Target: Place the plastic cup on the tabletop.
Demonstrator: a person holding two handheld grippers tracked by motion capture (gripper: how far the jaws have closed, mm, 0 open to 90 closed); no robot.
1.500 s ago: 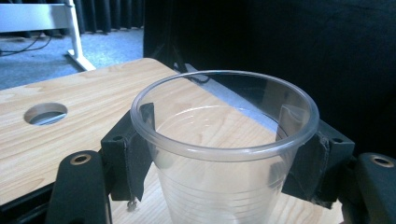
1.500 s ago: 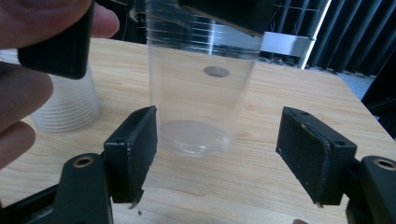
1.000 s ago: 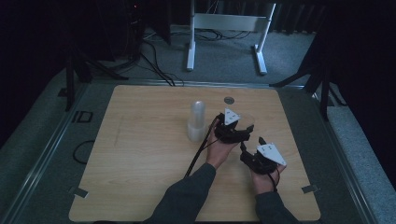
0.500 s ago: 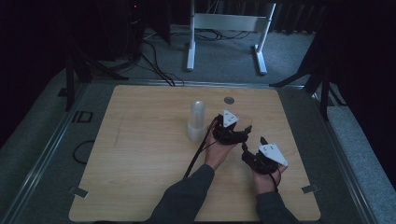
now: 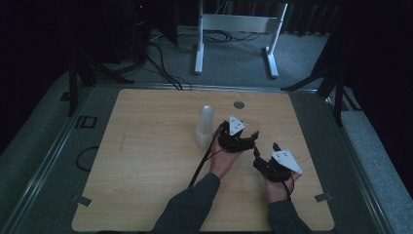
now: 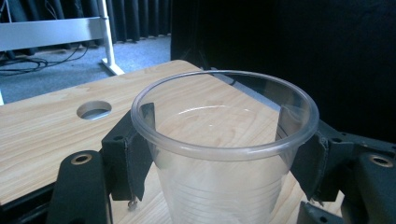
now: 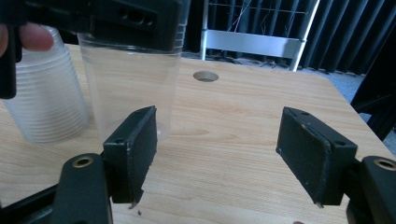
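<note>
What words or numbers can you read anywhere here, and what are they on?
"ID": pale marks that seem to read so, on the grey floor left of the table; blurred, so not sure.
No words on the cup, the cup stack or the grippers' grey plates.

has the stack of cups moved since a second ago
No. In the high view the stack of cups stands at the same spot, left of and nearer than the round hole in the table, as before.
</note>
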